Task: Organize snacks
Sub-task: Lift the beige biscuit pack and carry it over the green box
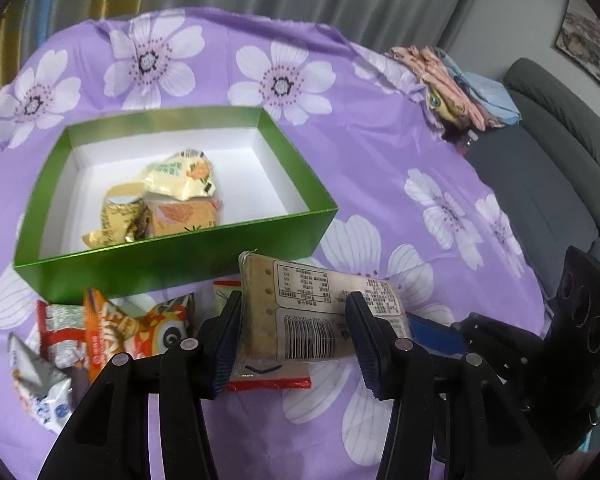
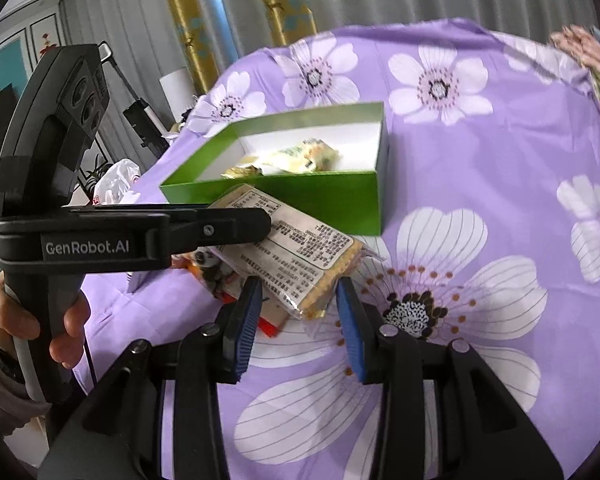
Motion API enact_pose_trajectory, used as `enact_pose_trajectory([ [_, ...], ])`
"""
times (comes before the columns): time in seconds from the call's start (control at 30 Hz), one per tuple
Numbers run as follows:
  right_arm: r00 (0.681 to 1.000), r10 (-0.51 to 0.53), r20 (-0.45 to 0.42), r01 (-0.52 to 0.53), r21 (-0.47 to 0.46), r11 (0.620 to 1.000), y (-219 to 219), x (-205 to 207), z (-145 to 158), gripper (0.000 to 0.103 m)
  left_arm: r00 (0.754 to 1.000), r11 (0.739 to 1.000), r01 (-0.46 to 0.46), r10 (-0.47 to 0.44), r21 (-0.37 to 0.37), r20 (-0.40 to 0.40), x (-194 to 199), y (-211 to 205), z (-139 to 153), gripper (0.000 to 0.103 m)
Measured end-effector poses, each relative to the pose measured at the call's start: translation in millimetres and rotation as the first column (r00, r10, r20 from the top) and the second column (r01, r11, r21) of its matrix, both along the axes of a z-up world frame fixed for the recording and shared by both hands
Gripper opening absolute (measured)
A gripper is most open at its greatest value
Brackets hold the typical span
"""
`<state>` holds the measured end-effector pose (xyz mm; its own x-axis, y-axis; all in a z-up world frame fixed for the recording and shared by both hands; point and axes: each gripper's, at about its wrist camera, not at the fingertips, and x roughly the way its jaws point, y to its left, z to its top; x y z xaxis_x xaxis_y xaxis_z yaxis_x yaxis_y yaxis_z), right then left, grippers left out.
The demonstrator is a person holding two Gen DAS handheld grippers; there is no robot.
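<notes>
A clear-wrapped cracker pack (image 1: 320, 312) with a white label and barcode sits tilted between the fingers of my left gripper (image 1: 296, 332), which is shut on it just in front of the green box (image 1: 172, 264). The box, white inside, holds several yellow and orange snack packets (image 1: 172, 196). In the right wrist view the same cracker pack (image 2: 296, 256) is held by the left gripper's finger (image 2: 220, 228) near the green box (image 2: 332, 200). My right gripper (image 2: 298, 320) is open, its pads either side of the pack's near corner without pressing it.
More snack packets (image 1: 112, 332) lie on the purple flowered cloth (image 1: 420, 160) left of my left gripper, and a red-edged one (image 1: 268, 380) lies under the cracker pack. Folded clothes (image 1: 456, 84) sit at the far right edge. A grey sofa (image 1: 560, 160) stands beyond.
</notes>
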<state>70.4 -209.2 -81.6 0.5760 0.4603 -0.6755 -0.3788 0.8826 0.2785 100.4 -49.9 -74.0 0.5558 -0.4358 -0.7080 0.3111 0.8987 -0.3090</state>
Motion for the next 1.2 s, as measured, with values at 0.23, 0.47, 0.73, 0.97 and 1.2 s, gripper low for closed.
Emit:
enact_pose_trajectory([
  [0.23, 0.998, 0.025, 0.061, -0.025, 0.002, 1.0, 6.7, -11.6, 22.6, 0.039, 0.998, 0.999, -0.031, 0.032, -0.01, 0.045, -18.4, 8.2, 23.4, 0.051],
  [0.47, 0.993, 0.049, 0.112, -0.048, -0.011, 0.999, 13.6, -20.6, 40.0, 0.039, 0.995, 0.999, -0.048, 0.05, -0.016, 0.087, -33.9, 16.0, 39.8, 0.051],
  [0.73, 0.984, 0.072, 0.161, -0.068, -0.025, 0.997, 23.0, -29.4, 53.6, 0.039, 0.99, 0.997, -0.067, 0.07, -0.031, 0.121, -45.1, 27.4, 52.2, 0.051],
  [0.97, 0.98, 0.085, 0.178, -0.08, -0.036, 0.996, 31.3, -31.4, 60.4, 0.039, 0.986, 0.996, -0.082, 0.086, -0.039, 0.139, -50.3, 35.4, 57.7, 0.051],
  [1.2, 0.976, 0.098, 0.193, -0.091, -0.042, 0.995, 36.8, -32.3, 64.4, 0.039, 0.984, 0.995, -0.09, 0.096, -0.044, 0.151, -52.7, 39.5, 61.0, 0.051],
])
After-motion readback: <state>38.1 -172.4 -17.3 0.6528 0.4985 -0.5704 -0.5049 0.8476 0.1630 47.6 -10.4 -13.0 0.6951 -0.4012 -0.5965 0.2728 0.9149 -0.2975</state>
